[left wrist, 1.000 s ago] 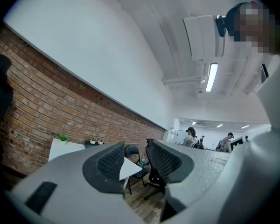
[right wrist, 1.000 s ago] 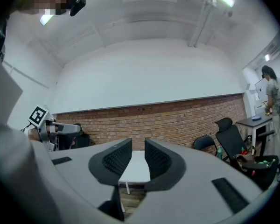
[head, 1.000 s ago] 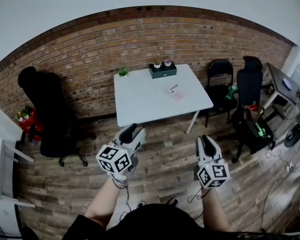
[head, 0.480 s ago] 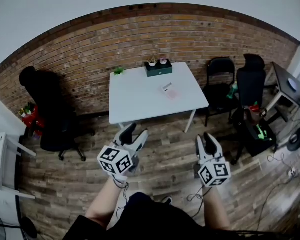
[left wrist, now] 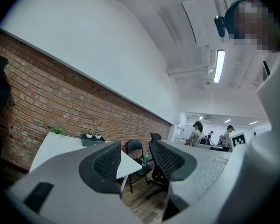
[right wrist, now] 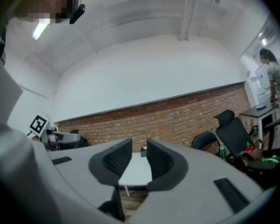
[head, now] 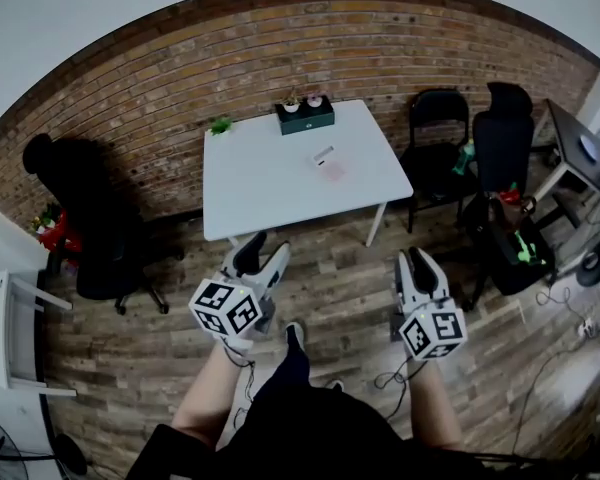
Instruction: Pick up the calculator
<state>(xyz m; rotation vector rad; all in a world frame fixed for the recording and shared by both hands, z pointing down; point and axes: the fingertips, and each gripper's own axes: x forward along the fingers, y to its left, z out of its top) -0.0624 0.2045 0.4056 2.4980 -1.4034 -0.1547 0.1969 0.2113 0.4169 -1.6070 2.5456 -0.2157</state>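
A small pale calculator point(head: 328, 162) lies on the white table point(head: 260, 183), right of its middle, by the brick wall. I hold both grippers level over the wooden floor, well short of the table's near edge. My left gripper point(head: 261, 257) point(left wrist: 134, 158) stands open with nothing between its jaws. My right gripper point(head: 415, 264) point(right wrist: 140, 157) has a narrower gap; its jaws are closing with nothing between them. The table top point(right wrist: 137, 169) shows through that gap.
A dark green box point(head: 305, 116) with two small pots and a little plant point(head: 220, 125) sit at the table's far edge. Black chairs point(head: 435, 148) stand right of the table, another office chair point(head: 85, 228) to its left. Desks and clutter fill the right side.
The table has come nearer and sits lower in the head view as I walk toward it. Both grippers have moved forward. The left jaws have spread wider.
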